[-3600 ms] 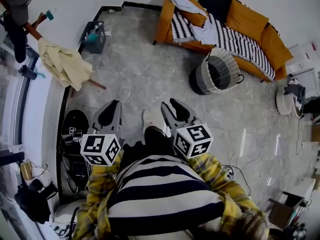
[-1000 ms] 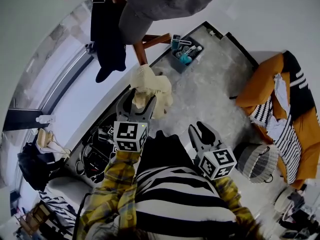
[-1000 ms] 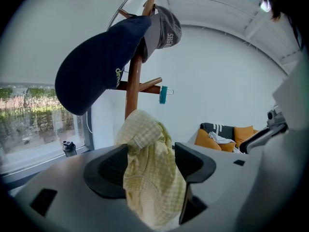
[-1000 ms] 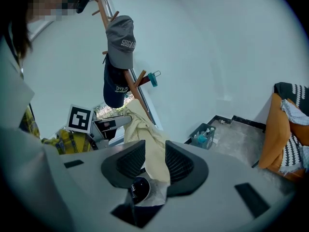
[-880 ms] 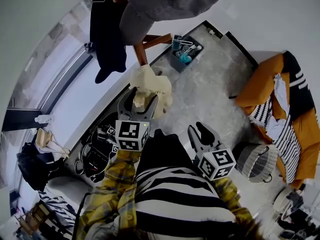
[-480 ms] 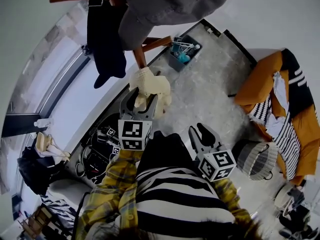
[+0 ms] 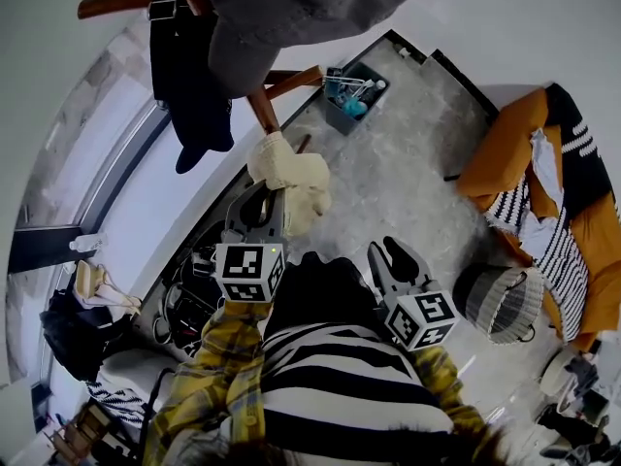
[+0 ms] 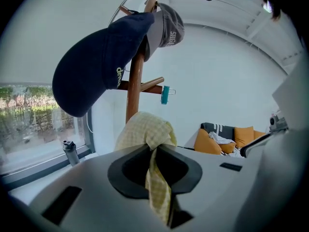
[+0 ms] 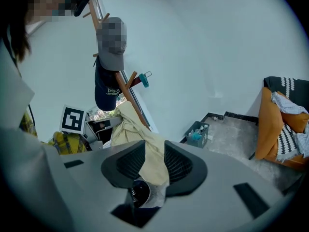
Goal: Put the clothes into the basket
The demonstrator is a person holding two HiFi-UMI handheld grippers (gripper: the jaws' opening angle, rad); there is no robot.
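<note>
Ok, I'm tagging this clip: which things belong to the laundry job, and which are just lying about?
Job: yellow cloth, which the left gripper has just closed on; basket; clothes on the sofa.
Lying about: cap on the rack; caddy; bottle.

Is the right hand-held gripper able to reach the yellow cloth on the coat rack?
Probably yes. The right hand-held gripper is open and empty, and nothing stands between it and the yellow cloth on the coat rack; it just sits farther back.
</note>
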